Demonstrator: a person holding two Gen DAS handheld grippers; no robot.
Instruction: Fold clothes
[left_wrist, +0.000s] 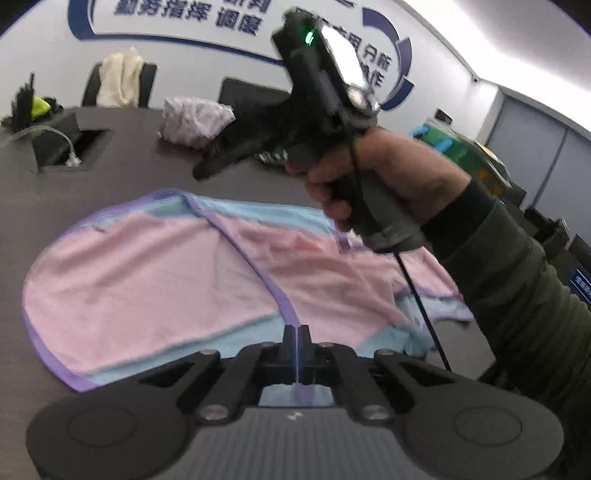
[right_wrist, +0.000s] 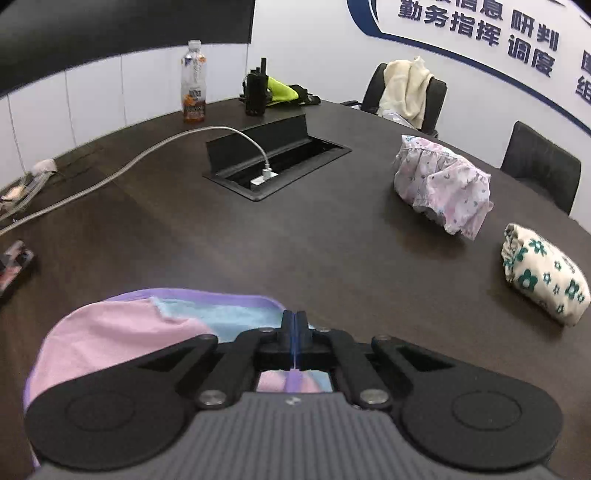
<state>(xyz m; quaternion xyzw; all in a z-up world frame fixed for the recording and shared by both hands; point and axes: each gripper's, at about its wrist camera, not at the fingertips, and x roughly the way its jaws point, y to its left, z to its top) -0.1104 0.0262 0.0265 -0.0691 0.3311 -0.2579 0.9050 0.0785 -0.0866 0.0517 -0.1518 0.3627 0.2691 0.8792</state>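
Note:
A pink and light-blue garment with purple trim (left_wrist: 147, 280) lies partly folded on the dark table (left_wrist: 110, 184). My left gripper (left_wrist: 296, 330) is shut on its purple-trimmed near edge. My right gripper (right_wrist: 294, 317) is shut on another purple edge of the same garment (right_wrist: 110, 332), which hangs under and in front of it. In the left wrist view the right gripper's body (left_wrist: 317, 92) is held in a hand above the garment's far side.
A crumpled floral garment (right_wrist: 443, 184) and a rolled green-flowered one (right_wrist: 543, 280) lie at the right. An open cable box (right_wrist: 273, 158) with a plugged cable sits mid-table. A bottle (right_wrist: 192, 83), black gear (right_wrist: 258, 92) and chairs (right_wrist: 539, 166) stand at the far edge.

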